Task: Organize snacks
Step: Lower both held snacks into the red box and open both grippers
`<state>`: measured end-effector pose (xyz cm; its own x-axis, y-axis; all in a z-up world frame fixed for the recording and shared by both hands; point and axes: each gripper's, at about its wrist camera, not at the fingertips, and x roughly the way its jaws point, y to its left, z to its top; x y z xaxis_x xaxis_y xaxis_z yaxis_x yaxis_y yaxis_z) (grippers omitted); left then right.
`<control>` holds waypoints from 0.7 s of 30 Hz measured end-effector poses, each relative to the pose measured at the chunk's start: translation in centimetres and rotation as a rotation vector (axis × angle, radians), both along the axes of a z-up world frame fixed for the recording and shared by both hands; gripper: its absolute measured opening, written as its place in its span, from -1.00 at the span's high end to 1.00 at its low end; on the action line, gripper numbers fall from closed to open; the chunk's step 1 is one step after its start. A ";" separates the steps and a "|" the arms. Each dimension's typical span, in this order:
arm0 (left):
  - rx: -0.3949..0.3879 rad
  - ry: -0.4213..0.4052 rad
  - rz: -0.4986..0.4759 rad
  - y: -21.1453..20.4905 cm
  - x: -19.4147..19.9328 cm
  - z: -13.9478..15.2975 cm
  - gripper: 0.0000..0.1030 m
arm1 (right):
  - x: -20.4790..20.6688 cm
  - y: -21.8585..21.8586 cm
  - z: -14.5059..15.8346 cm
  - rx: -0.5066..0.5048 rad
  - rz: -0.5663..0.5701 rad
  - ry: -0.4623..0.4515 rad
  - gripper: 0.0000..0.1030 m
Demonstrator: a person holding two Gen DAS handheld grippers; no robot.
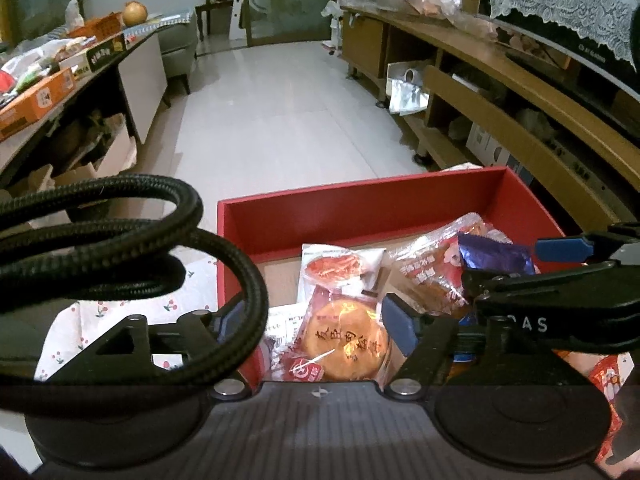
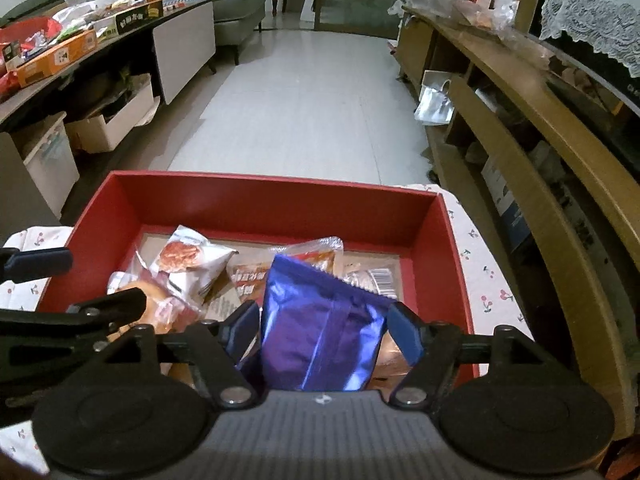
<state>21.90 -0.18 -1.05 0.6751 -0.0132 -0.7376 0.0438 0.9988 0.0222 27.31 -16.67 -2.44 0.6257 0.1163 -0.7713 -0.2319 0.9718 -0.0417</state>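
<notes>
Two hand-held claws work over a red box of snacks set on a cherry-print cloth, with a tiled floor stretching away beyond it.

The right claw has its blue pads on either side of a shiny purple packet, which stands tilted at the near end of the box; the fingers are parted about as wide as the packet, and both pads sit against its sides, grasping it. In the left wrist view the same claw reaches in from the right with the purple packet at its tips.

The left claw hangs released, jaws wide, just above a round golden cake in a clear wrapper at the near left of the box; its pads touch nothing that can be made out. A coiled black cable hides its left finger.

Farther in lie a white packet with a red picture and an orange-red packet.
</notes>
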 end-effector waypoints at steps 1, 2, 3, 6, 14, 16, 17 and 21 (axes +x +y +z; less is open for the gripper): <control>-0.002 -0.003 0.002 0.1 -0.1 0.1 -0.53 | 0.0 -0.1 0.2 0.005 0.000 0.000 -0.70; -0.005 -0.006 0.004 0.1 -0.1 0.3 -0.54 | 0.1 -0.3 0.4 0.010 -0.003 -0.003 -0.70; -0.009 -0.008 0.005 0.2 -0.2 0.4 -0.54 | 0.1 -0.5 0.6 0.013 -0.009 -0.008 -0.70; -0.013 -0.013 0.011 0.5 -0.3 0.7 -0.56 | 0.2 -1.3 1.1 0.029 -0.029 -0.017 -0.71; -0.016 -0.015 0.017 1.5 -1.2 1.1 -0.61 | -0.1 -2.8 1.9 0.070 -0.064 -0.010 -0.71; -0.015 -0.013 0.016 1.8 -1.5 1.2 -0.62 | -0.4 -2.7 1.9 0.076 -0.057 -0.004 -0.71; -0.012 -0.011 0.018 2.1 -1.8 1.2 -0.62 | -0.7 -2.6 1.9 0.070 -0.052 -0.005 -0.71; -0.024 0.002 0.029 3.2 -2.8 1.3 -0.62 | -1.7 -1.9 2.1 0.061 -0.025 -0.004 -0.71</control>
